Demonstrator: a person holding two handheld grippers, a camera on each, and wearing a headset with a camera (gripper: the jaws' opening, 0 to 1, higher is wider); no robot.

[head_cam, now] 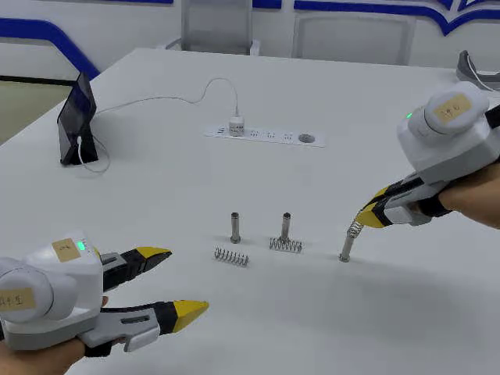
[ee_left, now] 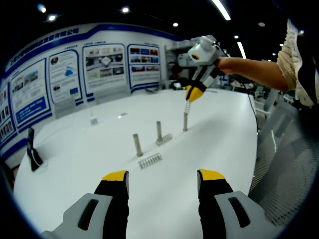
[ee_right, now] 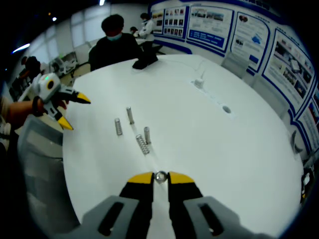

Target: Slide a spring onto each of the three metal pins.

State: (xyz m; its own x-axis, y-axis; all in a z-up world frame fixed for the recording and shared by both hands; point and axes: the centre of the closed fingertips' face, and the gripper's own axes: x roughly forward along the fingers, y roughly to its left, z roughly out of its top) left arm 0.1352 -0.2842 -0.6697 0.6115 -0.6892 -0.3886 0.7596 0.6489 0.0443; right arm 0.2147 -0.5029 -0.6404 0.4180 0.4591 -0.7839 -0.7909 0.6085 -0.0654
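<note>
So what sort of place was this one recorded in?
Probably an office meeting or showroom space: a large white conference table with a built-in socket strip, blue-trimmed display boards along the wall, and office chairs at its far edge.

Tan stickers point(head_cam: 452, 108), wall posters point(ee_left: 107, 62) — writing too small to read
</note>
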